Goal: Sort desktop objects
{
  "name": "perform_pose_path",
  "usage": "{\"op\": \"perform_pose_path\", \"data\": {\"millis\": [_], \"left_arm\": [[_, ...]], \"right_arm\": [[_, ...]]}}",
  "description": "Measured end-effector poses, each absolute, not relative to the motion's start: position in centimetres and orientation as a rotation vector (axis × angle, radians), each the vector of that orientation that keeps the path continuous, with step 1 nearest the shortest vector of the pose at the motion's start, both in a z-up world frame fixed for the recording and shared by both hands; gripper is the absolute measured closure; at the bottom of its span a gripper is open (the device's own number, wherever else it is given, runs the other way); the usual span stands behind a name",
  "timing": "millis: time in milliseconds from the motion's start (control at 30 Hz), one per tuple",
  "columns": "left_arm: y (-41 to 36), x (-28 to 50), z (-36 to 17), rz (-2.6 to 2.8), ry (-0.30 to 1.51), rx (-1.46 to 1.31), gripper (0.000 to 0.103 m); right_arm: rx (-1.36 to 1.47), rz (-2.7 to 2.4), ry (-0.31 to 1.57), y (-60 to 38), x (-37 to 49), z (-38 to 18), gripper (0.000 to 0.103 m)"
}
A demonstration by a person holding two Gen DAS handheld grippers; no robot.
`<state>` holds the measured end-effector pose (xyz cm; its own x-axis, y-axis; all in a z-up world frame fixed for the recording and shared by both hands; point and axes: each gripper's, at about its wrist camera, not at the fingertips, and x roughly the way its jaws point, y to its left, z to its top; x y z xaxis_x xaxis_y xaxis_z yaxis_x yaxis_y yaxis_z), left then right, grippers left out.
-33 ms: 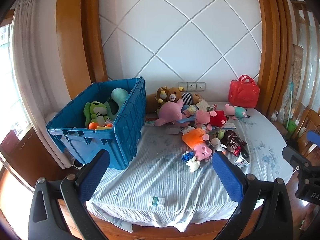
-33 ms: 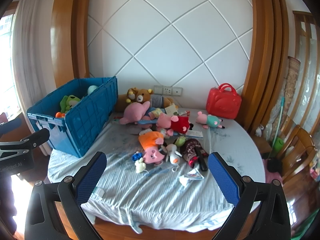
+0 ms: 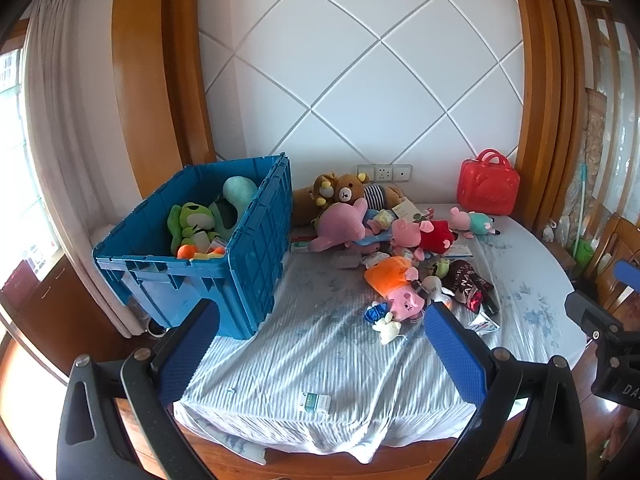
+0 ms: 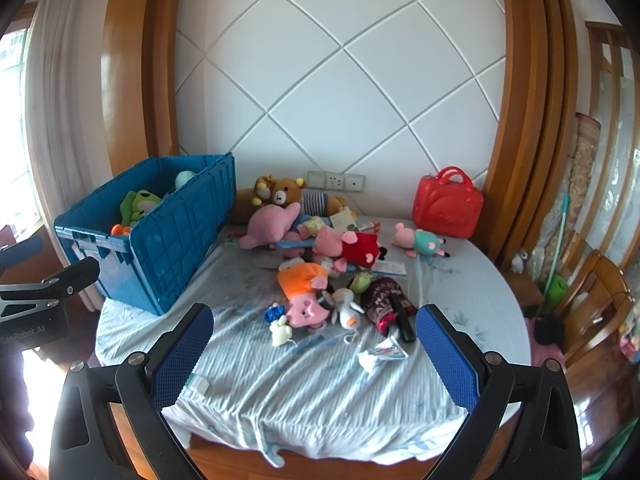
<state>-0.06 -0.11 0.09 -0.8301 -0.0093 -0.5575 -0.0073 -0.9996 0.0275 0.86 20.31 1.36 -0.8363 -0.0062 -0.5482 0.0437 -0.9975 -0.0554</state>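
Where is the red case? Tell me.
In both wrist views the red case stands at the table's far right, against the wall, just behind the small pig plush in teal.

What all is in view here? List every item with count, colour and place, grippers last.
crate: one, blue, table's left, toys inside
frog plush: one, green, in crate
pig plushes: several, pink, table's middle pile
bear plush: one, brown, against wall
case: one, red, table's back right
small box: one, white-green, near front edge
tablecloth: one, pale blue
left gripper: blue pads, open, empty
right gripper: blue pads, open, empty
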Motion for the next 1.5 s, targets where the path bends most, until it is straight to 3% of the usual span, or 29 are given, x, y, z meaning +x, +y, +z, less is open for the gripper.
{"op": "perform_pose_path", "data": {"millis": [1500], "left_arm": [[-0.6,-0.7,-0.2,-2.997,-0.086,0.913,0.000]], "right_arm": [[0.887,-2.981,0.111,19.9,0.4,0.9,0.000]]}}
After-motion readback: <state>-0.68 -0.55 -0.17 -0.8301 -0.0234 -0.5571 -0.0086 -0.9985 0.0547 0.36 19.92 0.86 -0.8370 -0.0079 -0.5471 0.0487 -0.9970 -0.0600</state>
